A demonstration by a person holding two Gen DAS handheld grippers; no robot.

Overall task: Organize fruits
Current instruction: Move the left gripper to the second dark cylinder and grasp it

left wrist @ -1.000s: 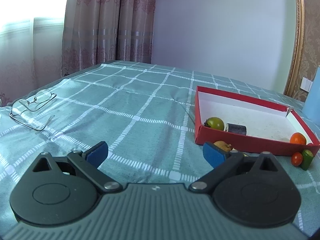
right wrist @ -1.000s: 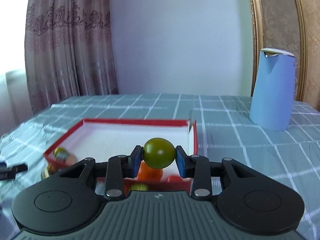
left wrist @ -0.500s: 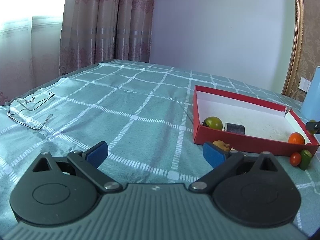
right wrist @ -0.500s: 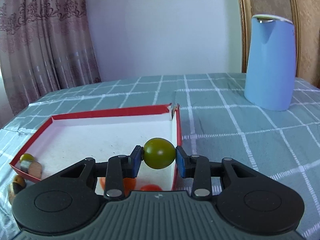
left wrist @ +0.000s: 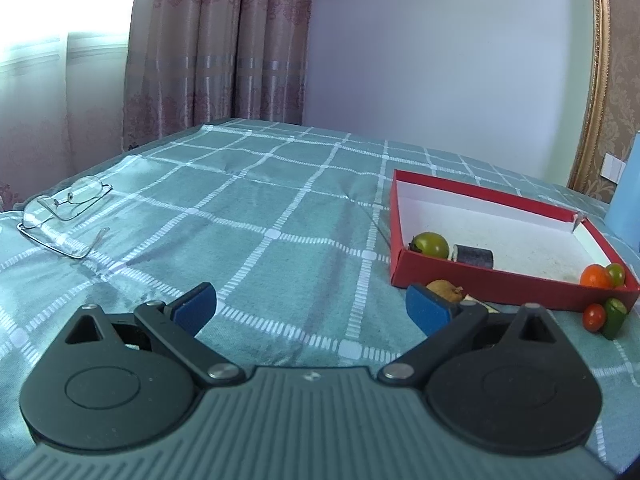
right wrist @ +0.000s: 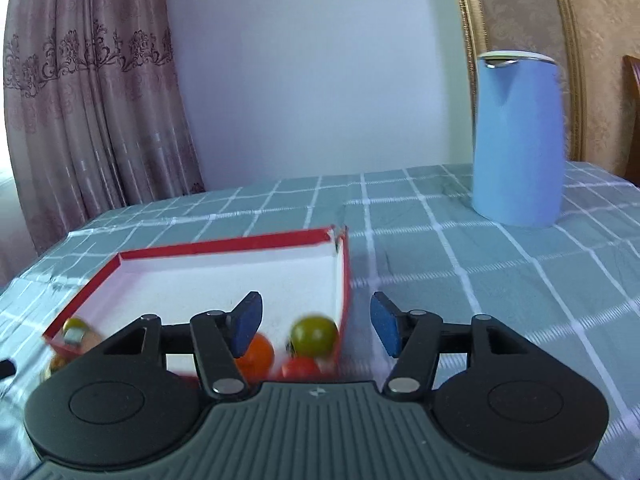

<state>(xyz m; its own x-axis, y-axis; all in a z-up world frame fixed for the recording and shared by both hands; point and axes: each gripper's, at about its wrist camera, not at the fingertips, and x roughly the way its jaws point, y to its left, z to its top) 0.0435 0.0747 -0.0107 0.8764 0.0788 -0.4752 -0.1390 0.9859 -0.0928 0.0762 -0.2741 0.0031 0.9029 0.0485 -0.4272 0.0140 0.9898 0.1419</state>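
A red box (right wrist: 344,276) with a white inside lies on the checked cloth. My right gripper (right wrist: 316,330) is open just above its near right corner. A green tomato (right wrist: 314,335) lies in that corner beside an orange fruit (right wrist: 258,354); a red tomato (right wrist: 300,367) lies in front. In the left wrist view the box (left wrist: 500,280) holds another green tomato (left wrist: 431,244), a dark roll (left wrist: 474,256), the orange fruit (left wrist: 596,276) and the small green tomato (left wrist: 616,274). My left gripper (left wrist: 310,308) is open and empty, left of the box.
A brown fruit (left wrist: 444,290), a red tomato (left wrist: 594,317) and a green piece (left wrist: 614,318) lie on the cloth outside the box's near wall. Glasses (left wrist: 66,210) lie at the far left. A blue kettle (right wrist: 518,140) stands at the back right.
My right gripper has opened and let go of the green tomato, which now lies in the box's near right corner. The left gripper has hardly moved.
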